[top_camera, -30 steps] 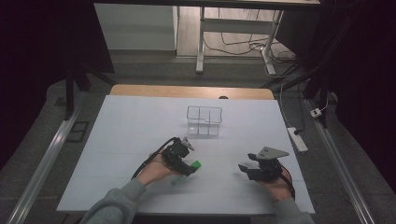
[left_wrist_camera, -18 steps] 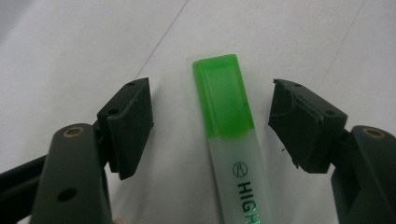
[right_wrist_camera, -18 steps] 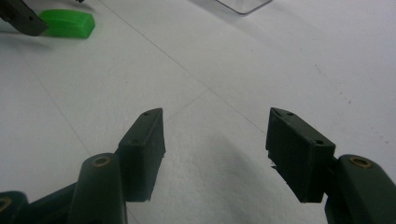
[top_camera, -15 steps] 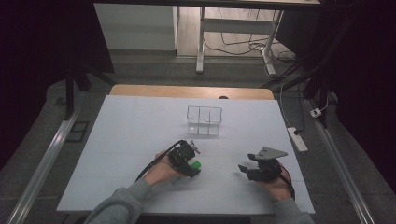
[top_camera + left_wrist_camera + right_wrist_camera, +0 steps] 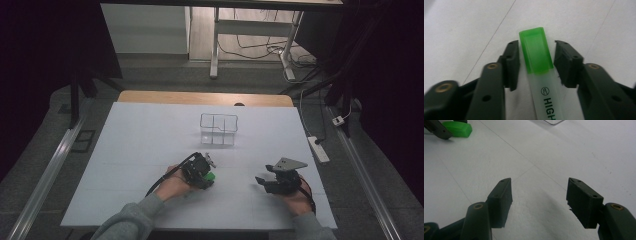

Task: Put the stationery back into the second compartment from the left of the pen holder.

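Left gripper view: tool [image 5: 536, 66] closing around highlighter [image 5: 537, 62].

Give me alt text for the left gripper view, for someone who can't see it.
A green-capped highlighter lies on a white table between the left gripper's two black jaws, which have just been closing on it. Narrow gaps remain on both sides of the cap, so the pads are not yet pressing. Part of the word HIGH shows on the pale barrel.
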Demonstrator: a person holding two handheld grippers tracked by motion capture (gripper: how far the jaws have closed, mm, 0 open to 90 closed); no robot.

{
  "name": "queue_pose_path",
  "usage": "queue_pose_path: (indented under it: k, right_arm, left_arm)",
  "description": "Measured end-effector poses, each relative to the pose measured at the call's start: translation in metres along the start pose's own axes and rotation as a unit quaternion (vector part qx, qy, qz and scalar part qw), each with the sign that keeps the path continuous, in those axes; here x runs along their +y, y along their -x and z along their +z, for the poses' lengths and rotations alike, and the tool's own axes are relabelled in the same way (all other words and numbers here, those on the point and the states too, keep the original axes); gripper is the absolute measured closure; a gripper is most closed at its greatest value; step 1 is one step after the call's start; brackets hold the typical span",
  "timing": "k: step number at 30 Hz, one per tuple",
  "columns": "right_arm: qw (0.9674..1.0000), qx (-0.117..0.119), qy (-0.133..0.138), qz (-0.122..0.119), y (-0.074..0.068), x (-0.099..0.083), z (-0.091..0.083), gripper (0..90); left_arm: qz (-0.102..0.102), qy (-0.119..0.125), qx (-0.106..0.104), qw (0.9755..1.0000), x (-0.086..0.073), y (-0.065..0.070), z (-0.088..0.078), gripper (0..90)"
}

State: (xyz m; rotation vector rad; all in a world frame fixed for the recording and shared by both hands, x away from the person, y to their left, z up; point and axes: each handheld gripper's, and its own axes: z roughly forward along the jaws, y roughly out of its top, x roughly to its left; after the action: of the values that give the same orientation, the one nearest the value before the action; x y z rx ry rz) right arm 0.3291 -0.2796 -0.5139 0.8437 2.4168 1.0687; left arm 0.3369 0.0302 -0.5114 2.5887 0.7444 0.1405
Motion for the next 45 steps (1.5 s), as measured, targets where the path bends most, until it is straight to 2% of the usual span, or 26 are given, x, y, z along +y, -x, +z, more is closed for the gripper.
queue_pose_path:
  k: [5,15,19,25,30,35,40,45]
  right_arm:
    - [1.0000,0.000,-0.001,-0.001,0.000,0.000,0.000,37.3]
    - [1.0000,-0.002,-0.002,-0.002,0.000,0.000,0.000,37.4]
    - [1.0000,-0.003,-0.002,-0.001,0.000,0.000,0.000,37.4]
    - [0.9999,0.003,0.010,0.006,0.000,0.001,-0.002,37.4]
    - [0.9998,0.009,0.015,0.010,0.000,0.001,-0.003,37.3]
    - [0.9998,0.009,0.015,0.009,0.000,0.001,-0.004,37.2]
    - [0.9997,0.013,0.018,0.009,0.000,0.002,-0.004,37.0]
    - [0.9997,0.013,0.019,0.010,0.001,0.002,-0.005,36.5]
  left_arm:
    - [-0.002,0.002,0.003,1.0000,-0.001,0.000,0.000,66.3]
    - [0.016,0.007,0.013,0.9998,-0.002,0.002,-0.002,66.9]
    - [0.016,0.026,0.018,0.9994,-0.005,-0.002,-0.009,67.0]
    - [0.006,0.065,0.011,0.9978,-0.010,-0.007,-0.025,67.0]
    - [-0.005,0.095,0.009,0.9955,-0.017,-0.015,-0.040,67.0]
    - [-0.020,0.135,0.010,0.9906,-0.024,-0.020,-0.052,67.0]
    - [-0.027,0.152,0.007,0.9880,-0.028,-0.026,-0.058,66.9]
    - [-0.036,0.173,0.009,0.9843,-0.033,-0.031,-0.065,66.9]
